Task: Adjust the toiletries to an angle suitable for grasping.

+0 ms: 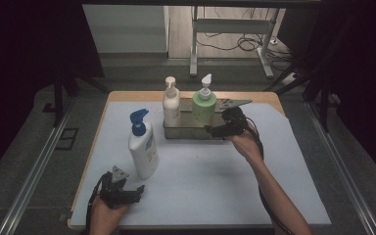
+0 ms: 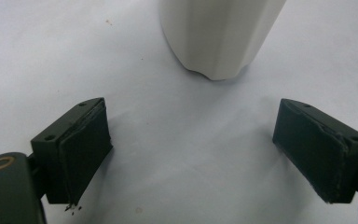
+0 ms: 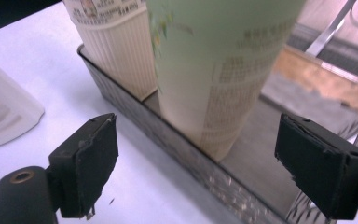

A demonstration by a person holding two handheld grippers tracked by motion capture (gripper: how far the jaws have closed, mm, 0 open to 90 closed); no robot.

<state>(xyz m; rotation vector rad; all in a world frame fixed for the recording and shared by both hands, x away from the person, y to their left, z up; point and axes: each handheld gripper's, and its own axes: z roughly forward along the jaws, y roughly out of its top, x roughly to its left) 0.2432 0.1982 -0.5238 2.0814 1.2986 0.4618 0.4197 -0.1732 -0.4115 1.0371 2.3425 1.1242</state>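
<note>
Two handheld black two-jaw grippers are in use over the tabletop (image 1: 284, 171), which is covered by a pale blue-white sheet with a wooden edge.

Right gripper (image 1: 215, 130): the jaws are spread wide and hold nothing. In the right gripper view (image 3: 196, 163) they straddle the near wall of the grey metal rectangular tray (image 3: 182, 149), with the pale green plastic pump bottle (image 3: 219, 70) standing between and just beyond the two pads, not touched by either. In the high view this gripper sits at the tray's front right corner (image 1: 172, 133), and the green bottle (image 1: 203, 105) stands upright in the right part of the tray.

Immediately left of the green bottle, inside the same tray, stands the cream-white ribbed plastic pump bottle (image 3: 116, 46), also upright (image 1: 171, 103). The two bottles are side by side; whether they touch cannot be determined.

Left gripper (image 1: 138, 191): the jaws are wide open and empty, held low over the near left part of the tabletop. In the left gripper view (image 2: 191, 154) they point at the base of the tall white plastic bottle with a blue pump head (image 2: 219, 37), which stands near but clear of both pads. In the high view this bottle (image 1: 143, 147) stands upright on the sheet, outside the tray and to its front left.
</note>
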